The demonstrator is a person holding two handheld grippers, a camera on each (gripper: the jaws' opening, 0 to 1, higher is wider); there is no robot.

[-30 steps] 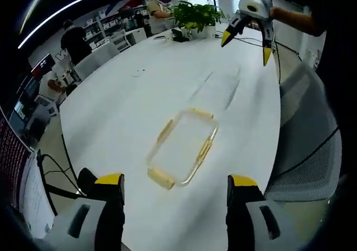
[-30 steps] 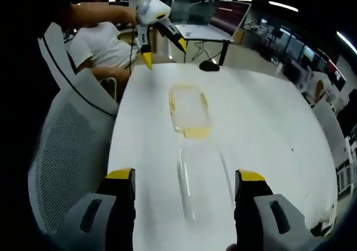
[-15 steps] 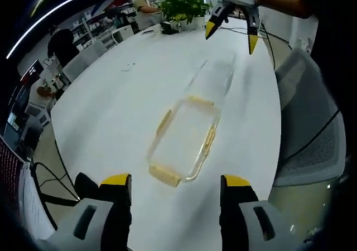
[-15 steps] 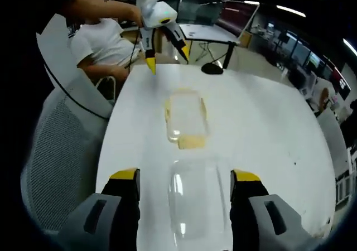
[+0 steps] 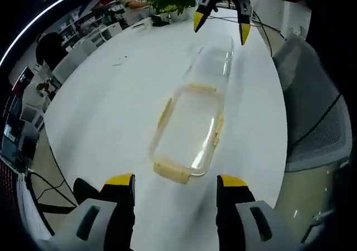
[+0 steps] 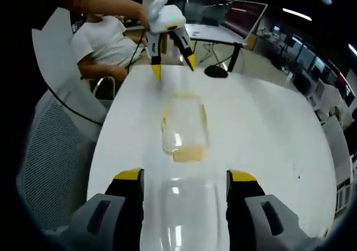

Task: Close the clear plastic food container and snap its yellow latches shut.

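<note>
**The lid and the box are lying apart on the bench**

I am holding one hand-held gripper in each hand. My left hand-held gripper [image 5: 174, 192] is hanging over the bench [image 5: 100, 106] with its jaws apart and nothing between them. My right hand-held gripper [image 6: 184, 187] is also standing apart, gripping nothing, though the clear part [image 6: 187, 217] is lying flat on the bench right between its jaws.

The piece with the yellow latches [image 5: 189, 129] is sitting near the bench edge by the grey chair [image 5: 312, 111]. One yellow latch [image 5: 173, 172] is pointing at my left hand-held gripper. The other clear part is lying just past it, along the same edge. The two pieces are not stacked yet, so I think the closing is not started.

What could go wrong? The clear plastic is hard to see, so I could pinch it crooked. It looks slippery, so it could slide toward the edge and fall. If the pieces are not lined up, the latches will not snap.
</note>
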